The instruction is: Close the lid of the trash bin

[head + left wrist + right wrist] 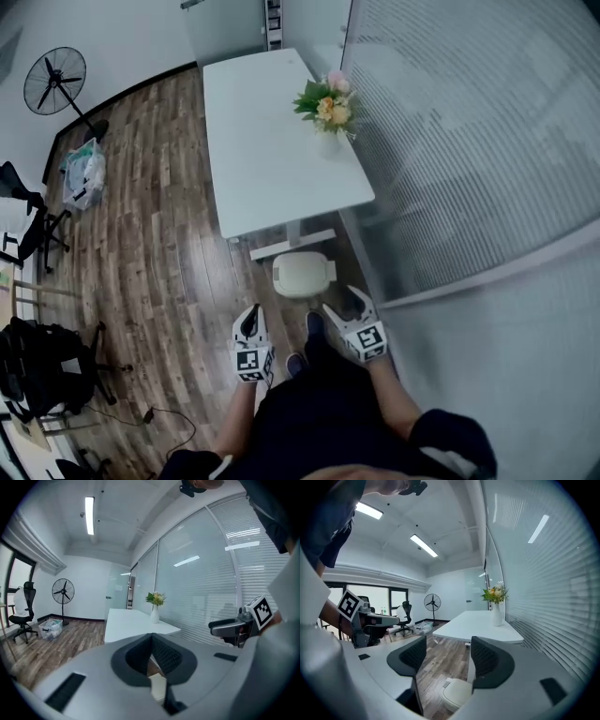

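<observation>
Your small cream plastic trash bin (302, 274) stands on the wood floor just past the near end of the long white table (262, 141), right by its foot, and its lid looks flat down, so closing seems done. Whether it seated fully cannot be told from above. A careless push back down could knock the light bin against the table foot or tip it. Your right tool (443, 653) hangs wide open with nothing between its pads, and the glass wall beside it is close enough to clip. Your left tool (151, 651) is closed on nothing. The bin's contents are hidden. The white vase (328, 141) on the table holds yellow and pink flowers.
</observation>
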`<state>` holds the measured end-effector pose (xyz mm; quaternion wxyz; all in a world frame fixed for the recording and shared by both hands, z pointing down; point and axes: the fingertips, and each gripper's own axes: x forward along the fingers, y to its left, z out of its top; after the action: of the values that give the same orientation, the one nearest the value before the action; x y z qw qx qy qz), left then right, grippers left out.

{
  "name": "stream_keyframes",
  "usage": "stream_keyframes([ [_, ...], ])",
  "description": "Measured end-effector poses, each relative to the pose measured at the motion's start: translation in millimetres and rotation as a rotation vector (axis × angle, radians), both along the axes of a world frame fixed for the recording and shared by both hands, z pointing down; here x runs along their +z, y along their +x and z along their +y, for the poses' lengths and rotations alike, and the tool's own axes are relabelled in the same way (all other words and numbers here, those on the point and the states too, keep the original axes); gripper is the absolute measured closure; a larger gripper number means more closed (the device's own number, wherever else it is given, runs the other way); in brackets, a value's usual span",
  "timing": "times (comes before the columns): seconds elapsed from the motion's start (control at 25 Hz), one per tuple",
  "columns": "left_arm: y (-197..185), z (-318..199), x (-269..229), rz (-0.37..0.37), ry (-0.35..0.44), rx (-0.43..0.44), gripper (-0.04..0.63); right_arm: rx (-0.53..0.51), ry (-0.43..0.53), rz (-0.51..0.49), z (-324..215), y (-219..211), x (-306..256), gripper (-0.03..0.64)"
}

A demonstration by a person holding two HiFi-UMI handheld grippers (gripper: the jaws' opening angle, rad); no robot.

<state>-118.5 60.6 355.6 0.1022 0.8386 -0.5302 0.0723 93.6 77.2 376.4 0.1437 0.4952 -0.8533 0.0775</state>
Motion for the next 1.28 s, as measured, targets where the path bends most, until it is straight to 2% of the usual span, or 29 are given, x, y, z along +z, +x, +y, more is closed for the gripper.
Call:
stream_keyframes([
  [0.16, 0.4, -0.1, -12.9, 0.024, 0.032, -0.014, 0.589, -0.015, 0.057, 0.018, 1.5, -6.0, -21.9, 0.344],
  [0.28, 2.7, -0.1, -23.8, 0.034, 0.054, -0.015, 0.589, 0.006, 0.12, -0.005, 1.2, -4.8, -35.9, 0.344],
  [0.44, 10.0, 4.3, -41.9, 0.045, 0.078, -0.006, 0.589, 0.042, 0.128, 0.003, 8.0, 4.0, -50.7, 0.358],
  [0.48, 11.9, 3.9, -43.8, 0.046, 0.086, -0.001, 0.589, 0.065, 0.139, 0.0, 6.6, 8.9, -52.0, 0.421],
  [0.56, 13.4, 2.7, -43.5, 0.046, 0.095, 0.005, 0.589, 0.113, 0.156, -0.022, 1.7, 18.5, -53.0, 0.593],
  [0.6, 13.1, 2.7, -42.1, 0.047, 0.096, 0.005, 0.589, 0.127, 0.151, -0.035, 0.0, 21.5, -53.0, 0.609],
  [0.8, 11.8, 7.7, -49.6, 0.061, 0.086, 0.007, 0.589, 0.13, 0.14, -0.059, 1.8, 24.5, -63.0, 0.614],
  [1.28, 14.8, 0.7, -46.2, 0.051, 0.093, 0.009, 0.589, 0.068, 0.155, -0.019, 9.6, 20.2, -64.4, 0.614],
])
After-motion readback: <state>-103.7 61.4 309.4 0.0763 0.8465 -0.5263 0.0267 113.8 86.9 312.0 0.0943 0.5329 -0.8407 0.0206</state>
